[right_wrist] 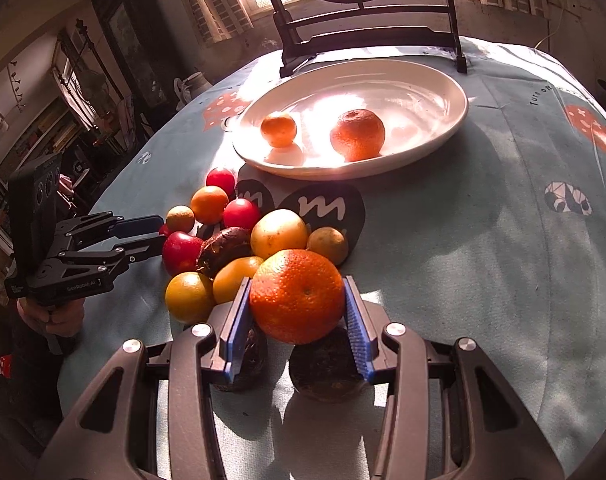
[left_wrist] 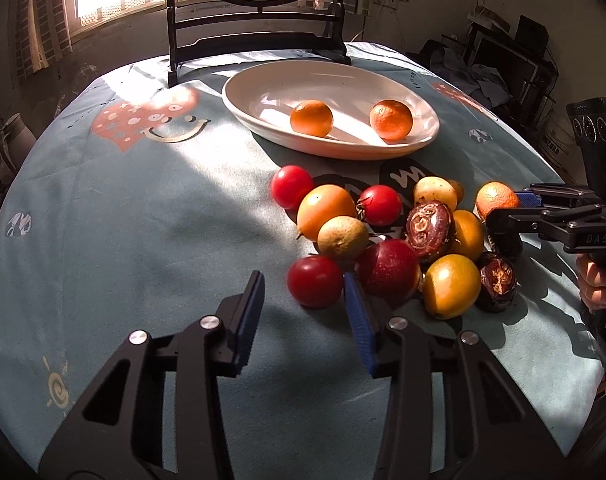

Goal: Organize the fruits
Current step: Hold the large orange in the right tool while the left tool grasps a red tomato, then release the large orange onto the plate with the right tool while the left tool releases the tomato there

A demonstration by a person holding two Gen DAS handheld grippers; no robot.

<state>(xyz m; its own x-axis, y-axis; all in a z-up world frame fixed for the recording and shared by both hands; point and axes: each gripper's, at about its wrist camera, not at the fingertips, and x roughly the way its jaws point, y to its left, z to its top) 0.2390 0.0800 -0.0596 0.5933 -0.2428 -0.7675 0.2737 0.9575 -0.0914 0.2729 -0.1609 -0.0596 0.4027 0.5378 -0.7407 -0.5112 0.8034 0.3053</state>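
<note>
Gripping an orange (right_wrist: 297,295) at the lower centre of the right wrist view, my right gripper (right_wrist: 297,308) had its blue pads (right_wrist: 239,320) pressed against both sides of the fruit, jaws closed partway around it. The orange sat above two dark round fruits (right_wrist: 327,372) that lay between the fingers on the tablecloth (right_wrist: 483,260); whether it had left them I could not tell.

My left gripper (left_wrist: 303,316) stood wide open at the bottom of the left wrist view, holding nothing. Its right-side pad (left_wrist: 359,324) lay just beside a dark red plum (left_wrist: 387,268), and a red tomato (left_wrist: 315,282) sat just beyond the gap between the fingers.

The fruit pile (left_wrist: 383,236) occupied the centre right of the left wrist view: red, yellow and orange fruits touching one another, with two cut dark fruits (left_wrist: 429,228) showing their insides. In that view my right gripper (left_wrist: 515,206) entered from the right edge, at the far side of the pile.

A white oval plate (left_wrist: 239,100) lay above the pile, near it but apart, carrying two small oranges (left_wrist: 311,118) set apart from each other. A dark wooden stand (left_wrist: 255,36) with a round painted panel stood behind the plate at the upper centre.
</note>
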